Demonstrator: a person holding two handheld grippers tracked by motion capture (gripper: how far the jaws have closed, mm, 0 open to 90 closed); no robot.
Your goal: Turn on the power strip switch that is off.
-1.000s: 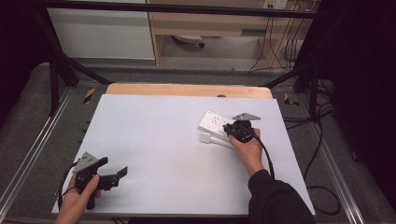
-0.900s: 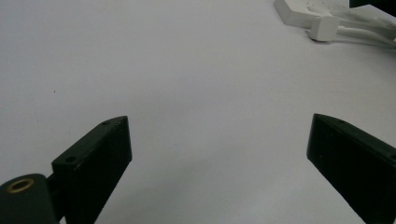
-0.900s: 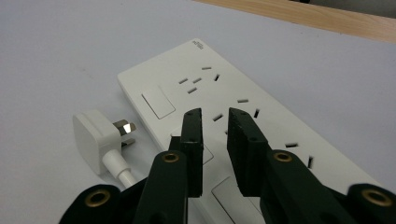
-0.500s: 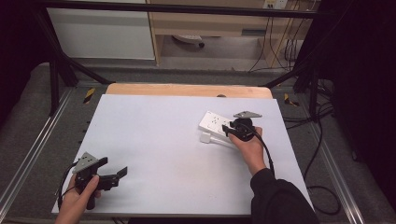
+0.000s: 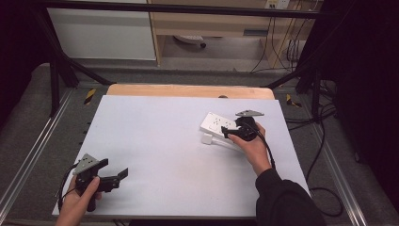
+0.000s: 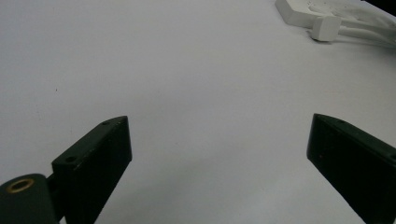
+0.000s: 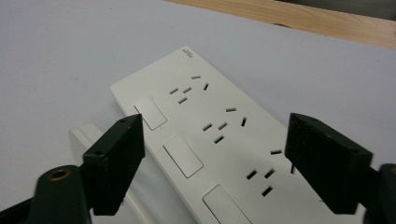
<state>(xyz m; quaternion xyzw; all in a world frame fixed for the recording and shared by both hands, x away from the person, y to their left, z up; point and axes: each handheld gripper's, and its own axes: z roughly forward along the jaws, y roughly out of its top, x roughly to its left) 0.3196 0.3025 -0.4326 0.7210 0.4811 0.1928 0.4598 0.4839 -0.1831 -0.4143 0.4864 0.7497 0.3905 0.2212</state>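
My right gripper sits over the white power strip, which lies on the right half of the table, near the far edge, with its plug just beside it. The jaws have just been opening and now stand wide on either side of the strip, pressing on nothing. My left gripper rests near the front left corner, jaws also spread, well apart from the strip. The risk I see: if I close from here, the jaws may land on a switch and flip it, or catch one edge only and skew the strip. The cord could also drag the plug.
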